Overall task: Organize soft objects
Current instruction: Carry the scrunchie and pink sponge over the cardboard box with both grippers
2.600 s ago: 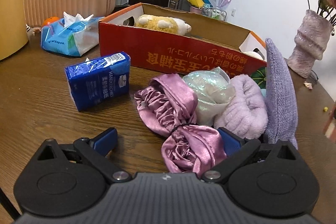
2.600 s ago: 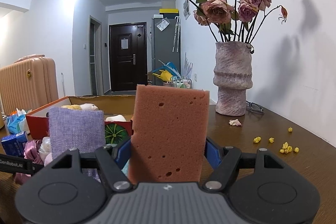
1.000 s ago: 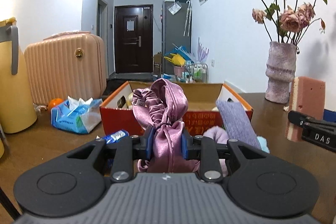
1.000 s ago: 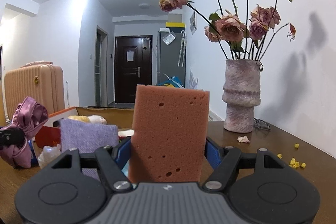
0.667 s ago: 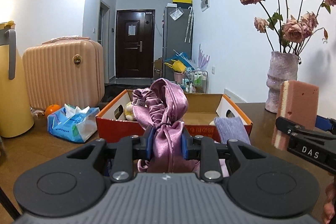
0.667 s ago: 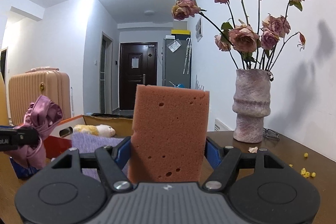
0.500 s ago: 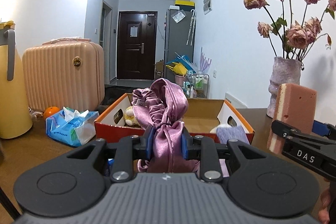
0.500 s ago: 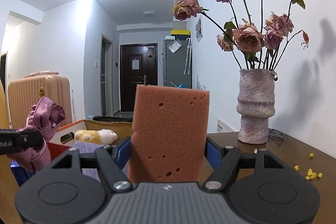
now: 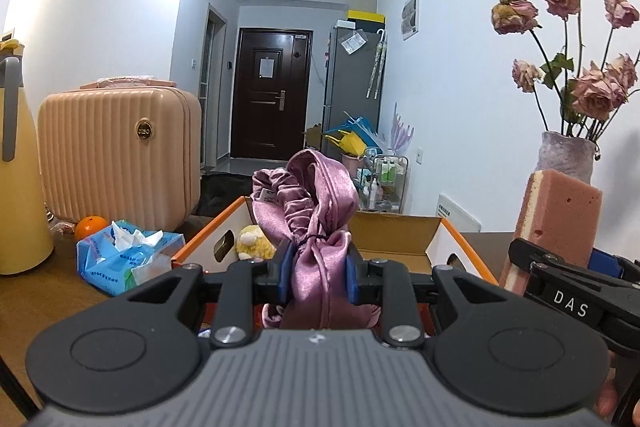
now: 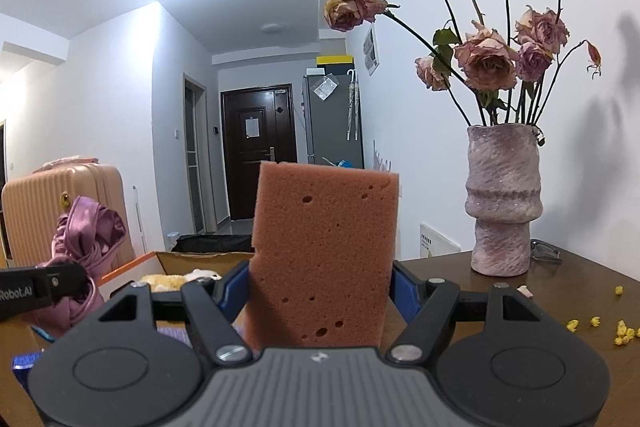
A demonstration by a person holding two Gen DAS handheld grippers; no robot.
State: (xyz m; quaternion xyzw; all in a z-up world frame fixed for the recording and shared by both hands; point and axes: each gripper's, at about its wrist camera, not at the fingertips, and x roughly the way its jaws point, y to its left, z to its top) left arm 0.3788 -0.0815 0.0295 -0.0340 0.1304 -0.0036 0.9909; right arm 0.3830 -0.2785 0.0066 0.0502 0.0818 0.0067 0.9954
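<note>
Satin bonnet (image 9: 316, 227) clamped in left hand-held gripper (image 9: 315, 273); sponge (image 10: 322, 255) clamped in right hand-held gripper (image 10: 320, 297).

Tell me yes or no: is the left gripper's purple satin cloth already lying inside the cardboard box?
No. The left gripper is shut on the purple satin cloth, holding it up in front of the cardboard box.

A plush toy (image 9: 251, 242) lies in the box (image 9: 394, 235); the tissue pack (image 9: 124, 255) sits left of it.
</note>
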